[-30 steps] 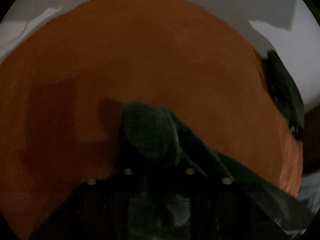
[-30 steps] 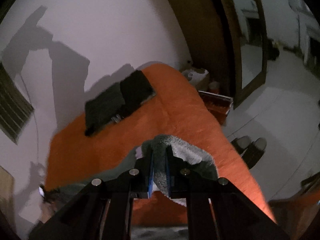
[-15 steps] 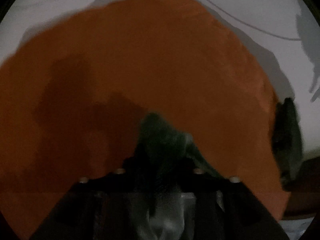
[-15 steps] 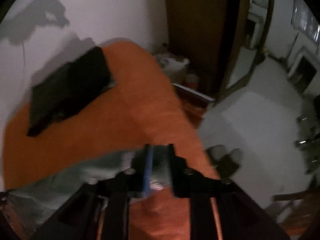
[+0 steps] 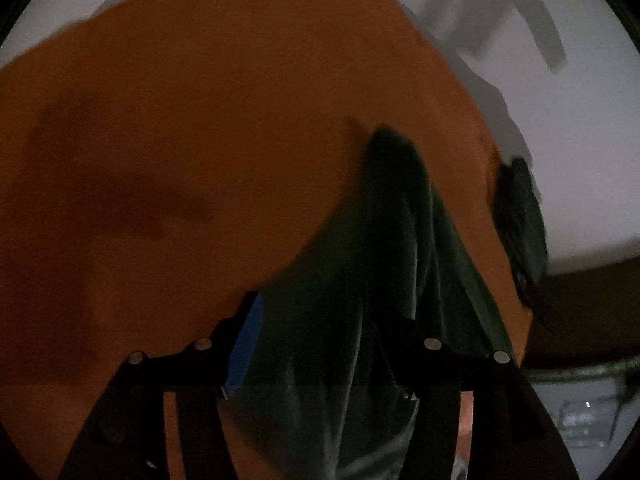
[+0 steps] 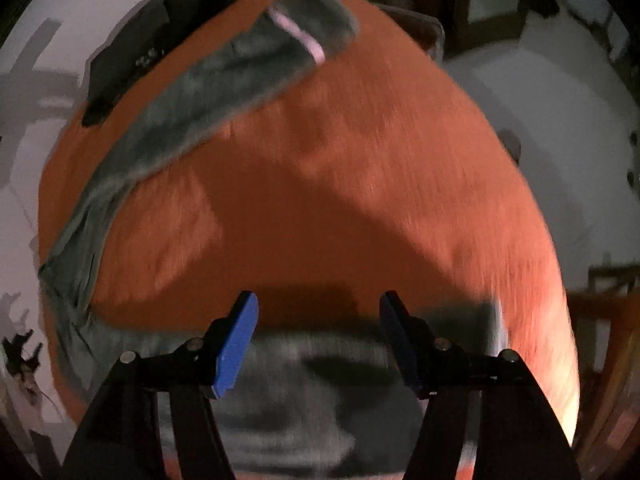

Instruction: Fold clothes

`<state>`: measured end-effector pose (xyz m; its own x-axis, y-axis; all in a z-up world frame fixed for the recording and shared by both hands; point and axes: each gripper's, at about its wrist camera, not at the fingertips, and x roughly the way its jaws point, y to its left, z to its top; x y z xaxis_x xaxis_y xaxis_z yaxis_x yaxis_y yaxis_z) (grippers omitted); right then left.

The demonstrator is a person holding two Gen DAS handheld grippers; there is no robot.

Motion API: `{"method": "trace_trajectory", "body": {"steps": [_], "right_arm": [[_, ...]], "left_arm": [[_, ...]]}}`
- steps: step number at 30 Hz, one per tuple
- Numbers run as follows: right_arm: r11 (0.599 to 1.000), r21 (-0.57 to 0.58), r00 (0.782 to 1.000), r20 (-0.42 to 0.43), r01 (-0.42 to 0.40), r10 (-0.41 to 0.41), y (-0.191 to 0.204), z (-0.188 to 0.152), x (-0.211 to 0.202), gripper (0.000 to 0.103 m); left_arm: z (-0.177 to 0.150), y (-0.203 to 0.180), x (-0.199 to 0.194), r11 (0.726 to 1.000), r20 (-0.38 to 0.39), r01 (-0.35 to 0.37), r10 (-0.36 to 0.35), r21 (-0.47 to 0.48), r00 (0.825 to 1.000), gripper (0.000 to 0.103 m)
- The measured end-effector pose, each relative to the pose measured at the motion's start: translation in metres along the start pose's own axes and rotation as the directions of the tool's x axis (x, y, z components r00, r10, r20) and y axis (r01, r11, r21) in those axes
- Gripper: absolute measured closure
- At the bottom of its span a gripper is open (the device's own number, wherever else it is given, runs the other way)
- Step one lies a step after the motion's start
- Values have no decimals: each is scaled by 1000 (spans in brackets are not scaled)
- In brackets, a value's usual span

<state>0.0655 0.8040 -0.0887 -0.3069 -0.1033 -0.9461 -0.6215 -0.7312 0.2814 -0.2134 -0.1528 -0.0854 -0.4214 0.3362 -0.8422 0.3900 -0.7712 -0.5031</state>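
Your right gripper (image 6: 318,320) and left gripper (image 5: 320,328) both stand wide, holding nothing. The grey garment (image 6: 192,92) stretches from upper centre to lower left across the orange bedspread (image 6: 360,184). Regrip an edge to fold it.

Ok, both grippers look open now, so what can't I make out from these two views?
- Left wrist view: too dark to tell what garment the grey-green cloth is; it covers the left gripper's right finger.
- Right wrist view: motion blur smears the grey fleece garment; its near part runs below the right gripper.
- Folded dark clothes: count unreadable.
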Motion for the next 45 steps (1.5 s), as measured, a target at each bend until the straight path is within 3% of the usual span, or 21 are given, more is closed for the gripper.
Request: {"method": "trace_trajectory", "body": {"steps": [5, 7, 11, 15, 16, 17, 18, 20, 21, 22, 24, 26, 27, 29, 30, 34, 36, 40, 43, 45], "right_arm": [[1000, -1, 999, 45, -15, 15, -18, -58, -29, 41], [1000, -5, 998, 61, -17, 17, -23, -76, -36, 41], [1000, 1, 998, 55, 3, -3, -34, -109, -28, 41], [1000, -3, 999, 36, 4, -4, -36, -131, -17, 41], [1000, -9, 999, 34, 2, -2, -34, -133, -15, 41], [1000, -16, 999, 33, 0, 1, -32, -135, -14, 41], [1000, -22, 999, 32, -2, 3, -30, -137, -13, 41], [1000, -29, 1000, 29, -8, 9, -26, -136, -11, 41], [999, -30, 999, 29, -11, 12, -24, -135, -11, 41], [999, -33, 999, 36, -15, 16, -22, -135, -13, 41], [999, -39, 998, 50, -23, 25, -19, -133, -16, 41], [999, -41, 998, 62, -29, 31, -19, -134, -19, 41], [999, -41, 997, 61, -33, 35, -19, -135, -19, 41], [998, -40, 997, 57, -39, 42, -20, -134, -18, 41], [998, -38, 998, 54, -41, 44, -22, -134, -16, 41], [999, -19, 998, 36, -48, 49, -26, -134, -8, 41], [999, -11, 998, 37, -51, 51, -28, -136, -8, 41], [997, 39, 996, 65, -64, 62, -43, -151, -15, 41], [990, 114, 993, 92, -84, 74, -66, -168, -19, 41], [978, 183, 989, 129, -96, 73, -85, -182, -20, 41]], "left_arm": [[-68, 22, -7, 995, -57, -10, 16, 98, 998, 42], [-80, 28, 4, 996, -82, 7, 0, 92, 997, 42], [-81, 28, 25, 998, -37, 45, -44, 36, 998, 42], [-68, 16, 44, 999, 40, 16, -17, 28, 999, 42], [-65, 17, 45, 1000, 73, 21, -22, 7, 997, 58], [-62, 19, 47, 1000, 105, 27, -25, -14, 994, 83], [-60, 25, 49, 998, 121, 33, -26, -57, 992, 95], [-64, 42, 31, 986, 197, 97, -69, -138, 978, 95], [-71, 43, 18, 981, 230, 143, -110, -132, 967, 95], [-79, 42, -1, 978, 275, 182, -149, -98, 950, 95], [-100, 44, -48, 982, 376, 188, -170, -11, 911, 95], [-117, 63, -87, 978, 422, 208, -199, 25, 885, 95], [-122, 72, -93, 976, 412, 215, -209, 33, 887, 95], [-132, 88, -86, 984, 353, 163, -178, 70, 919, 95], [-136, 95, -75, 992, 311, 100, -120, 78, 943, 94], [-134, 135, -47, 991, 183, 127, -116, -46, 976, 88], [-135, 151, -39, 976, 157, 169, -147, -139, 977, 82], [-159, 180, -45, 927, 218, 274, -221, -256, 951, 45], [-162, 182, -41, 890, 207, 335, -281, -308, 937, 43], [-166, 172, -32, 887, 184, 337, -291, -315, 939, 43]]}}
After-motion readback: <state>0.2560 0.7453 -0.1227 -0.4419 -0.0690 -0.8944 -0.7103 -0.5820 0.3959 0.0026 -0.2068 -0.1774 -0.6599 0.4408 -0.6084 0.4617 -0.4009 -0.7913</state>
